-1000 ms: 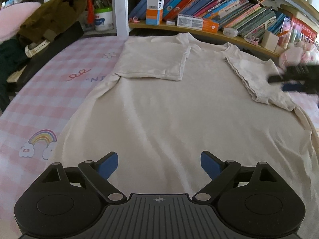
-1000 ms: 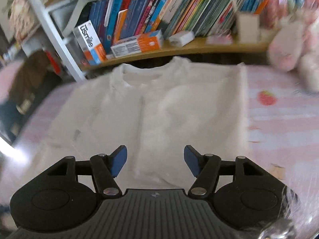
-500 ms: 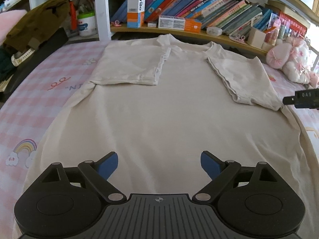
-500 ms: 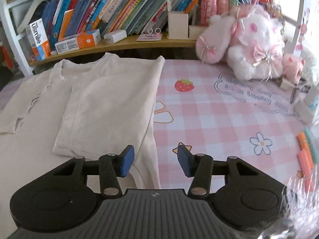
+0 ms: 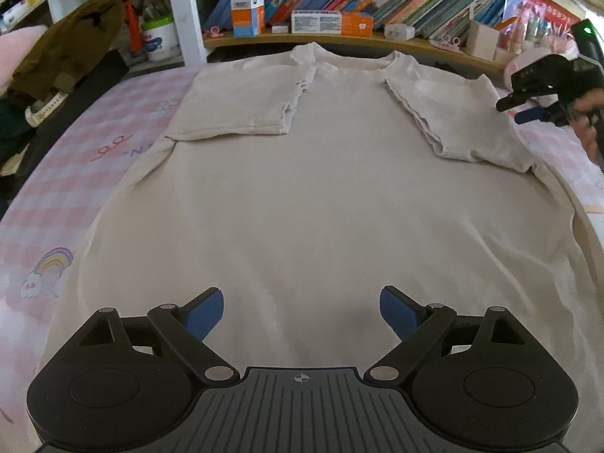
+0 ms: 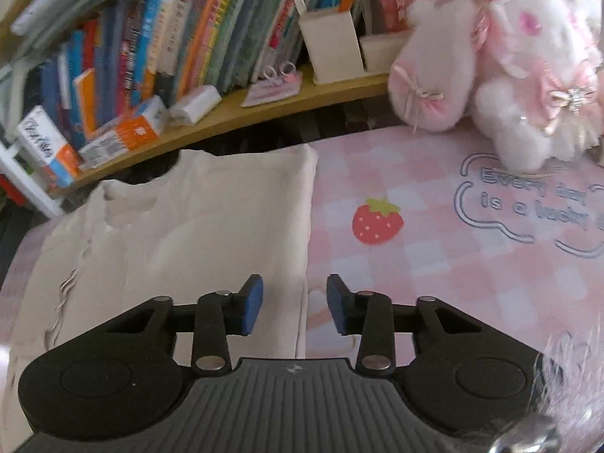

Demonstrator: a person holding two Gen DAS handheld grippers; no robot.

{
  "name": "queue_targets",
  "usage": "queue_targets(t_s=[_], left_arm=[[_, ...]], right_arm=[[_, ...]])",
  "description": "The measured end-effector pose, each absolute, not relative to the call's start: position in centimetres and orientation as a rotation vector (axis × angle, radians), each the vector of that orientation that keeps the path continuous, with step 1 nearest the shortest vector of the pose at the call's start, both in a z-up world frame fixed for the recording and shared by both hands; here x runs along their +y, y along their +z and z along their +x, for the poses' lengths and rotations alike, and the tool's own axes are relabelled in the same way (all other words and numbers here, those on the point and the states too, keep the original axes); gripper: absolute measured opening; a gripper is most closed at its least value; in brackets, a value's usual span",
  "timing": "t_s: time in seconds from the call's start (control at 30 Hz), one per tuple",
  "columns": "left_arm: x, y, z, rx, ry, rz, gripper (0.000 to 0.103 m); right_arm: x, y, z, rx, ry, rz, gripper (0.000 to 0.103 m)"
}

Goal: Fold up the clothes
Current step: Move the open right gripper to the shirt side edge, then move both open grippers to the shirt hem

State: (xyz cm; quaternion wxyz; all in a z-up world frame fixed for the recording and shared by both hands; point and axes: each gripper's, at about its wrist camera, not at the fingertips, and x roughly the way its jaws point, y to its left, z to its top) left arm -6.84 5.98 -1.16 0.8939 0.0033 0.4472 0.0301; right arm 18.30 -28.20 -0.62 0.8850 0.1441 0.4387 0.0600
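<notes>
Cream T-shirt (image 5: 321,196) lies flat, spread wide on the pink checked sheet (image 5: 75,173), collar toward the bookshelf (image 5: 339,37), hem toward the near edge. Both short sleeves are folded in over the chest: one w/ its cuff edge just beside the collar, the other angled, cuff wavy. Body mostly smooth, a few soft creases toward the side under the right gripper. Fabric plain, no print. Left gripper (image 5: 302,315) hangs over the lower middle of the shirt, jaws spread wide, nothing btwn them. Right gripper (image 6: 294,304) sits over the shirt's side edge by the folded sleeve, jaws closing, gap still there; the shirt edge runs below the gap, pads not pressing it. Beyond: strawberry print (image 6: 377,221) on the sheet, pink plush toy (image 6: 509,75) near the shelf, olive jacket (image 5: 64,49) off to the far side.
</notes>
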Motion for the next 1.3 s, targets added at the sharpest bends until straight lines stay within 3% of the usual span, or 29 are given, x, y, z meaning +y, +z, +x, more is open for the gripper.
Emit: queue_targets(t_s=[0.07,0.4,0.63,0.73,0.8,1.03,1.3], left_arm=[[6.0,-1.1,-7.1,0.932,0.077,0.012,0.092],[5.8,-0.9,-7.2,0.931,0.108,0.022,0.092],[4.6,-1.0,-6.5,0.923,0.075,0.045,0.092],[4.5,-0.9,-6.1,0.917,0.078,0.029,0.092],[4.6,-0.9,-5.9,0.913,0.087,0.014,0.092],[4.4,-0.8,-5.8,0.907,0.12,-0.012,0.092],[4.2,-0.9,-7.6,0.914,0.183,0.001,0.092]], right_arm=[[-28.6,-1.2,19.3,0.925,0.151,0.336,0.004],[-31.5,-1.9,19.8,0.919,0.132,0.437,0.003],[-31.8,-0.1,17.4,0.885,0.18,0.394,0.013],[-31.6,0.9,14.8,0.866,0.208,0.331,0.024],[-31.5,1.3,12.8,0.849,0.222,0.294,0.025],[-30.8,0.9,5.8,0.854,0.207,0.205,0.034],[-29.3,-0.2,-1.0,0.855,0.188,0.07,0.052]])
